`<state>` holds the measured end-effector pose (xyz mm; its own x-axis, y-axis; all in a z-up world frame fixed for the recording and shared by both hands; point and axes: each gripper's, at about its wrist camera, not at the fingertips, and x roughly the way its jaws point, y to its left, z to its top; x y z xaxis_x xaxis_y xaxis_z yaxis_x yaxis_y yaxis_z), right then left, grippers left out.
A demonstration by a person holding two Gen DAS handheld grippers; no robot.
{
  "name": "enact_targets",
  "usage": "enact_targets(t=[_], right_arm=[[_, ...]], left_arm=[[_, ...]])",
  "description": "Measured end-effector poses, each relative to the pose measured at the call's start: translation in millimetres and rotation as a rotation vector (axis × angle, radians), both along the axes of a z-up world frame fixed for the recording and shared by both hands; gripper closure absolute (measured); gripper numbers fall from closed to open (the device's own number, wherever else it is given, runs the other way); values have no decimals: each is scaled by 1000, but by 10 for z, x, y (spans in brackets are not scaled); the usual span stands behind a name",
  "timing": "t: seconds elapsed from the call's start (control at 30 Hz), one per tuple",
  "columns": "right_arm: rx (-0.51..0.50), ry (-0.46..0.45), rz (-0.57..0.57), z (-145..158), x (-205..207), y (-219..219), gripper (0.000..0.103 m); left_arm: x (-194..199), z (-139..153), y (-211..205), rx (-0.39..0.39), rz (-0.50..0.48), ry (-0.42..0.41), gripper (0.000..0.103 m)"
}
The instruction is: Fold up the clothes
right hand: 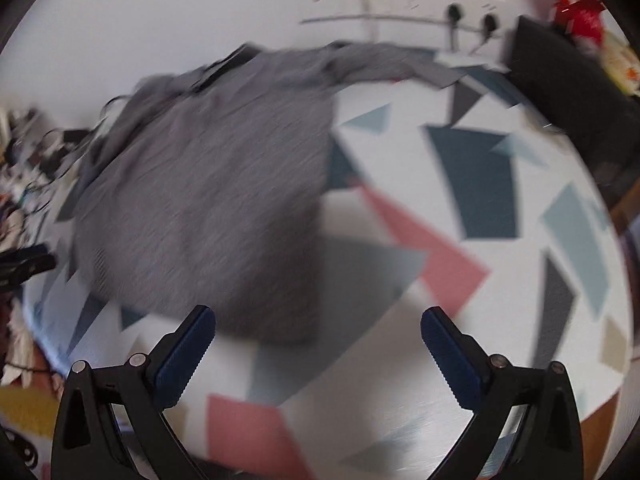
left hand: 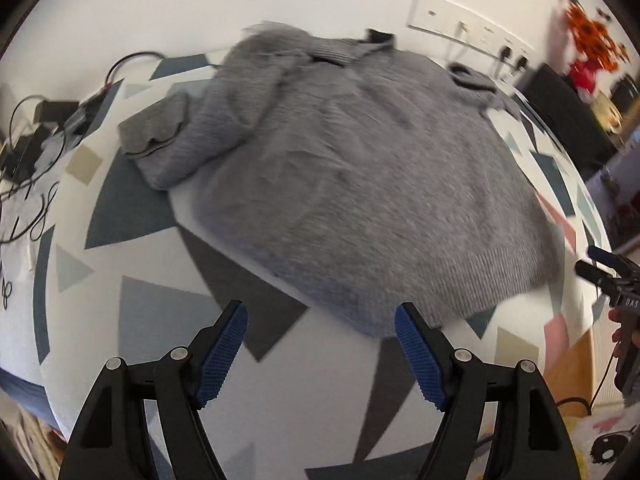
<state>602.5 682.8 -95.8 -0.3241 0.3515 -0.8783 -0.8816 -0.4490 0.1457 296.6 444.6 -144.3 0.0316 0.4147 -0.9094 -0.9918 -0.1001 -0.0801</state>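
A grey knitted sweater (left hand: 360,168) lies spread on a table with a white cloth printed in coloured triangles (left hand: 160,312). One sleeve (left hand: 168,136) is folded across its left side. My left gripper (left hand: 320,316) hangs open above the sweater's near hem, nothing between its blue pads. In the right wrist view the sweater (right hand: 208,208) fills the left half, blurred. My right gripper (right hand: 318,320) stands wide open over the sweater's near right corner and the bare cloth (right hand: 460,208), holding nothing. The right gripper (left hand: 596,268) also shows at the right edge of the left wrist view.
Cables and small devices (left hand: 36,136) clutter the table's left end. A white wall with a socket strip (left hand: 468,28) runs behind. A dark box (left hand: 568,112) and red-orange flowers (left hand: 592,40) stand at the far right. A hand (left hand: 624,332) grips the right tool.
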Motion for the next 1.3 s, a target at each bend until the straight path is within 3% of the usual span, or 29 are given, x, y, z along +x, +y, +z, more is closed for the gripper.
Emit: enact_targets(t=[0.1,0.17,0.27,0.4,0.67,0.87,1.13,1.3], right_arm=[[-3,-80,25,-127,-68,-90,0],[-29,-81,23,-176,-70,-88,1],[9,-84,63,-154,-120,-120,1],[46,-130,138,-174,-232,-219,0],[26,-126,151,-282,-380,-229,0],[37,-160,181,-321,-508,-204,0],[55,-161,211,-334,-662,-242,0],[44,-79,119,-257,-569,-157,0]], left_arm=[[25,-67,-39,-9,-15,9,27],[23,-104,-68,-18,-13,-4,27],[35,-170,-113,-29,-12,-23,27],[131,-285,-137,-50,-44,15,27],[269,-456,-3,-46,-64,51,27],[40,-344,194,20,25,-69,27],[-81,-235,472,47,46,-47,27],[-87,-283,483,28,53,-62,27]])
